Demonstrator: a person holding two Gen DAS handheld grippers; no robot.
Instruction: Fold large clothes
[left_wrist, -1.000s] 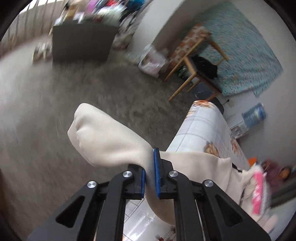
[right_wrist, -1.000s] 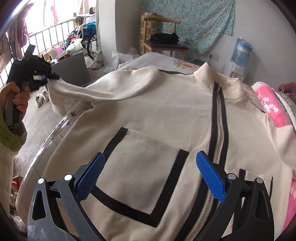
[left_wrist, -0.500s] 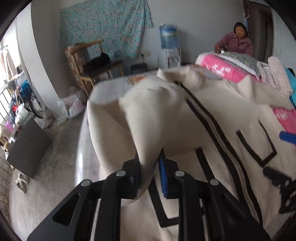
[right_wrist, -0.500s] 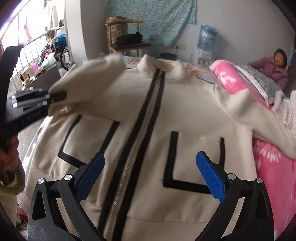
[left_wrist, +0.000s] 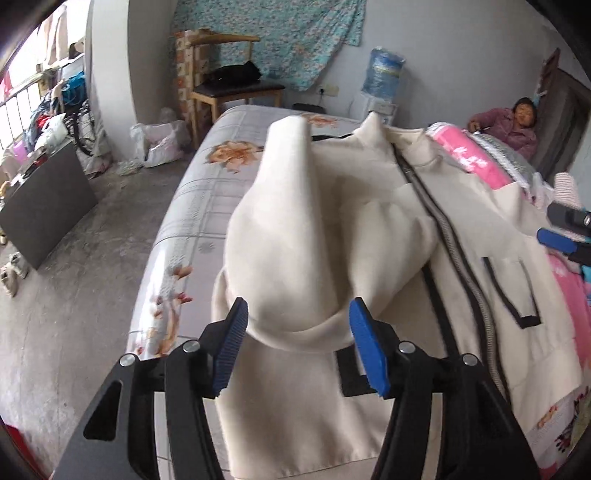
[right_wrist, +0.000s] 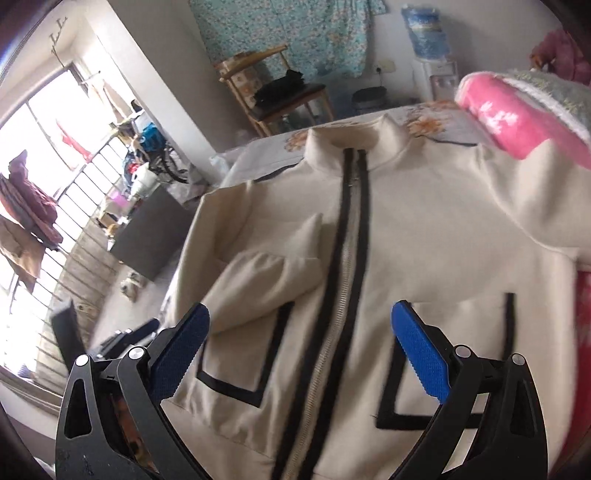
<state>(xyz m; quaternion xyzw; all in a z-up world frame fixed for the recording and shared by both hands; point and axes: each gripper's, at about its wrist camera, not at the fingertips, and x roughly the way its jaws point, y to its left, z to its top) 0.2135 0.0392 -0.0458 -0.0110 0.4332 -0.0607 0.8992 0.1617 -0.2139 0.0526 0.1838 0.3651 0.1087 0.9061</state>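
A cream zip jacket (right_wrist: 413, 236) with black trim lies front up on the bed. Its left sleeve (right_wrist: 258, 284) is folded across the chest, over the left pocket, and shows close up in the left wrist view (left_wrist: 306, 243). My left gripper (left_wrist: 297, 350) is open, its blue pads on either side of the sleeve's cuff without pinching it. My right gripper (right_wrist: 299, 354) is open and empty above the jacket's lower front, astride the zip (right_wrist: 343, 280). The right sleeve (right_wrist: 535, 199) runs off to the right over a pink blanket.
The bed's flowered sheet (left_wrist: 192, 206) shows left of the jacket. A pink blanket (right_wrist: 517, 122) lies at the right. A person (left_wrist: 513, 125) sits at the far end. A wooden chair (left_wrist: 232, 85), a water dispenser (left_wrist: 384, 77) and a dark box (left_wrist: 44, 199) stand around.
My left gripper carried the sleeve from out over the floor onto the jacket's chest, then opened and let it go. My right gripper stayed open and shifted over the jacket's front.
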